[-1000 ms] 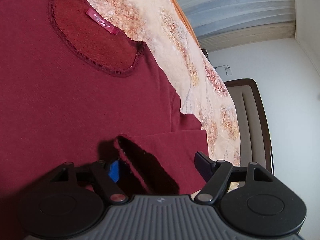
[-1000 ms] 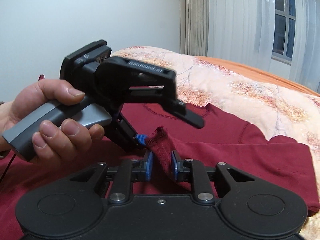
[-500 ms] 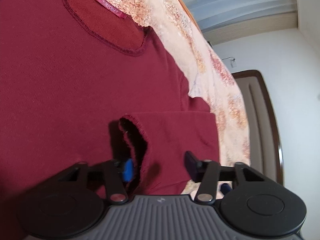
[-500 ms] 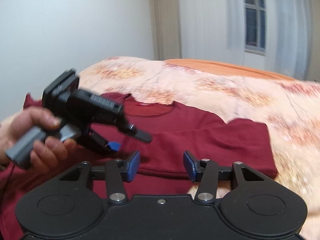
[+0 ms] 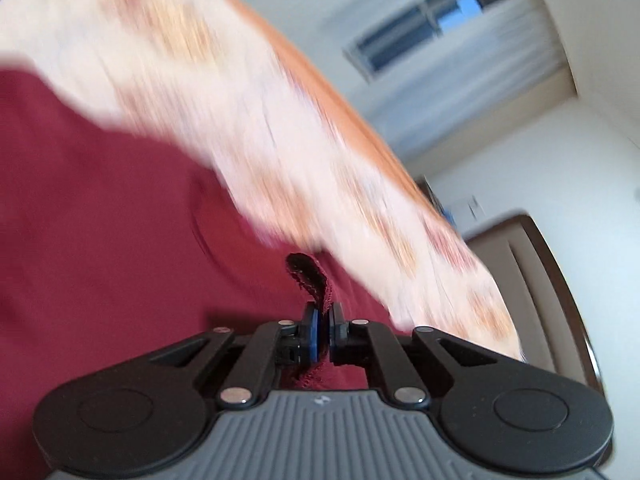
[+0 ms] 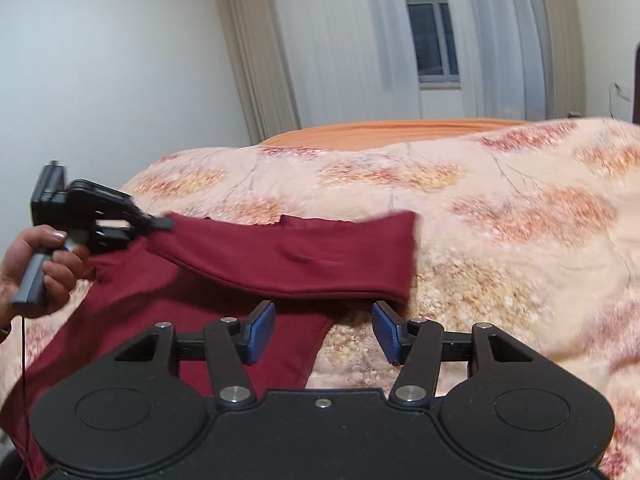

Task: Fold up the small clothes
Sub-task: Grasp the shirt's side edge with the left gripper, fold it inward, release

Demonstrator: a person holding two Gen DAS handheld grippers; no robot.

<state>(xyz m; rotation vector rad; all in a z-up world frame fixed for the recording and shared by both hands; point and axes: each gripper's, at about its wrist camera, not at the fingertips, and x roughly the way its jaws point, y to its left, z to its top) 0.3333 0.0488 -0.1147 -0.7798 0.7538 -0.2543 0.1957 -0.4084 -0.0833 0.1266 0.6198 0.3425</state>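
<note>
Left gripper (image 5: 323, 330): jaws nearly closed, pinching the cuff (image 5: 310, 276) of the sleeve (image 6: 280, 256). The cuff's hemmed edge stands up just past the blue pads (image 5: 314, 330). Left wrist view is motion-blurred; fine detail of the cloth beyond the cuff is unreadable.

Right wrist view shows the same left gripper (image 6: 160, 224) at far left, held in the person's hand (image 6: 44, 264), with the sleeve end at its tips. The sleeve stretches from there to the right, lying across the top (image 6: 140, 304) and ending in a fold over the bedspread (image 6: 500, 240).

Right gripper (image 6: 324, 332): jaws wide apart, holding nothing. Its left pad sits over the top's lower part, its right pad over the bedspread; whether either touches the cloth cannot be told.

The dark red top lies spread on the floral bedspread, near the bed's front left in the right wrist view. An orange sheet (image 6: 400, 130) shows behind the bedspread, and a window (image 6: 434, 36) with pale curtains (image 6: 332, 44) beyond.
</note>
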